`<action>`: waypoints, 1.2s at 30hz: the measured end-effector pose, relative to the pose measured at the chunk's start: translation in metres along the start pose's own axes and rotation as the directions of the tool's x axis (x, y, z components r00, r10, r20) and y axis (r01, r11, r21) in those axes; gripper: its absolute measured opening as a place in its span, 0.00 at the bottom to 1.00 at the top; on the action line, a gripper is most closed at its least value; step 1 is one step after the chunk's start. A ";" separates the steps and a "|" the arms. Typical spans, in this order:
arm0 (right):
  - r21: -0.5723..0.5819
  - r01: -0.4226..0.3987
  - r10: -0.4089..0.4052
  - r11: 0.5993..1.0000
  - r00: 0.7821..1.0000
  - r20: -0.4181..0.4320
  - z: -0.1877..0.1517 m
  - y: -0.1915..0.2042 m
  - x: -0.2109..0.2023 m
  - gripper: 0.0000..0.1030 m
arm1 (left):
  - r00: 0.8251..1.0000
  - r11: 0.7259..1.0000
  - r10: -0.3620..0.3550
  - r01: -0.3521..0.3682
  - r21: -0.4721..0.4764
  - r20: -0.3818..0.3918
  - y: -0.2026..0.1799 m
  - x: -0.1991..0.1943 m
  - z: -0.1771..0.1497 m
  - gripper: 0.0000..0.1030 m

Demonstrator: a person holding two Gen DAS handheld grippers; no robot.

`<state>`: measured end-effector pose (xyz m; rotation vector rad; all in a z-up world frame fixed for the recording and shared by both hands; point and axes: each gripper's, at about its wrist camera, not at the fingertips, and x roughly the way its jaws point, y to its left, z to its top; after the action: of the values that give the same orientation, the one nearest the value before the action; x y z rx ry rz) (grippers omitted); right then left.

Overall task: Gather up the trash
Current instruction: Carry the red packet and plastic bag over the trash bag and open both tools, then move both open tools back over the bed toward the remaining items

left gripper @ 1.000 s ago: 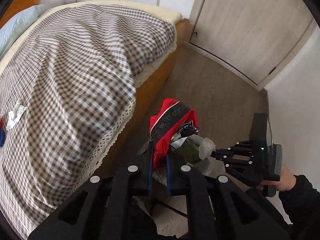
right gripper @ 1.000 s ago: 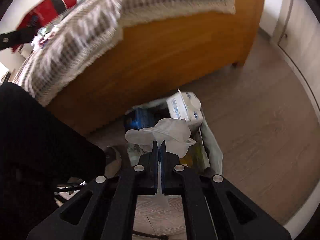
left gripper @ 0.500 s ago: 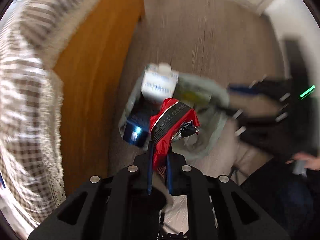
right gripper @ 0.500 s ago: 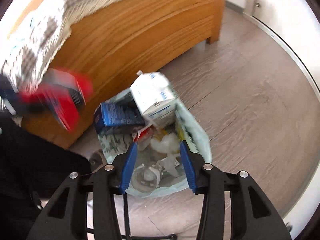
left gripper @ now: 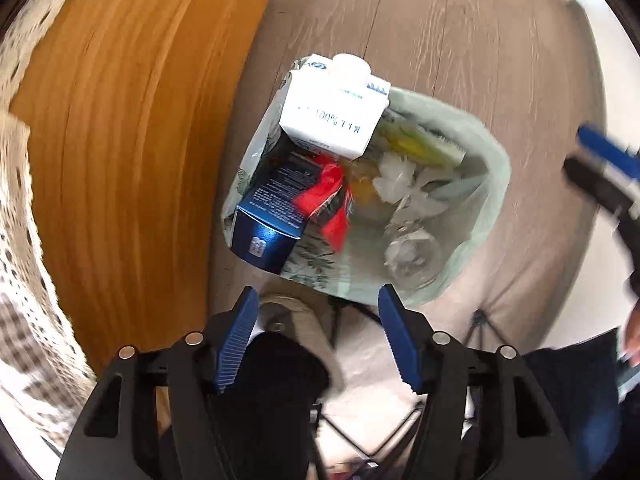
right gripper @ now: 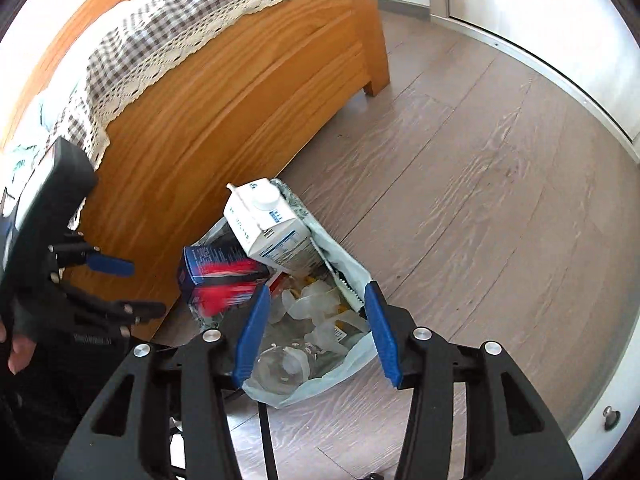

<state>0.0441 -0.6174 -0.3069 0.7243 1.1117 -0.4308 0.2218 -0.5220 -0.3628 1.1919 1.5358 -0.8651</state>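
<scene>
We point the left gripper (left gripper: 316, 300) steeply downward; its jaws have just been opening, and they now stand apart with nothing between the blue pads (left gripper: 394, 334). We hold the right gripper (right gripper: 314, 294) at a similarly steep downward angle; its jaws have also just been opening and stand apart, with no pad pressing on anything. In the right wrist view, the left gripper appears at the left edge, blurred, with part of the hand (right gripper: 16, 344) that carries it visible below. In the left wrist view, the right gripper's fingers appear blurred at the right edge.
</scene>
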 end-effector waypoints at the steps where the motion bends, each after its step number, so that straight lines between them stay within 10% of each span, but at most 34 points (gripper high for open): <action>1: -0.005 -0.002 0.002 1.000 1.000 -0.003 0.000 0.002 0.001 0.46 | 1.000 1.000 -0.008 0.008 0.003 0.002 0.002 -0.001 0.000 0.58; 15: -0.088 0.018 -0.022 0.996 0.999 -0.047 -0.012 0.029 0.003 0.46 | 0.990 0.994 -0.083 0.089 -0.055 0.111 0.015 -0.036 -0.015 0.61; 21: -0.174 0.095 -0.110 0.980 0.991 -0.076 -0.007 0.047 -0.003 0.56 | 0.954 0.980 -0.159 0.184 -0.076 0.252 0.045 -0.082 -0.041 0.64; 25: -0.243 0.151 -0.168 0.958 0.984 -0.052 0.006 0.068 -0.018 0.56 | 0.891 0.970 -0.159 0.221 -0.099 0.424 0.080 -0.131 -0.072 0.64; 29: -0.319 0.205 -0.197 0.925 0.979 0.059 0.033 0.110 -0.047 0.56 | 0.784 0.957 -0.094 0.241 -0.161 0.613 0.133 -0.178 -0.118 0.72; 36: -0.441 0.194 -0.073 0.876 0.959 0.275 0.083 0.231 -0.092 0.60 | 0.652 0.881 0.102 0.292 -0.373 0.751 0.252 -0.207 -0.215 0.75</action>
<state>0.2110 -0.5183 -0.1300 0.1605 0.9755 -0.3422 0.4173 -0.3124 -0.0983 0.2860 1.0011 -0.8422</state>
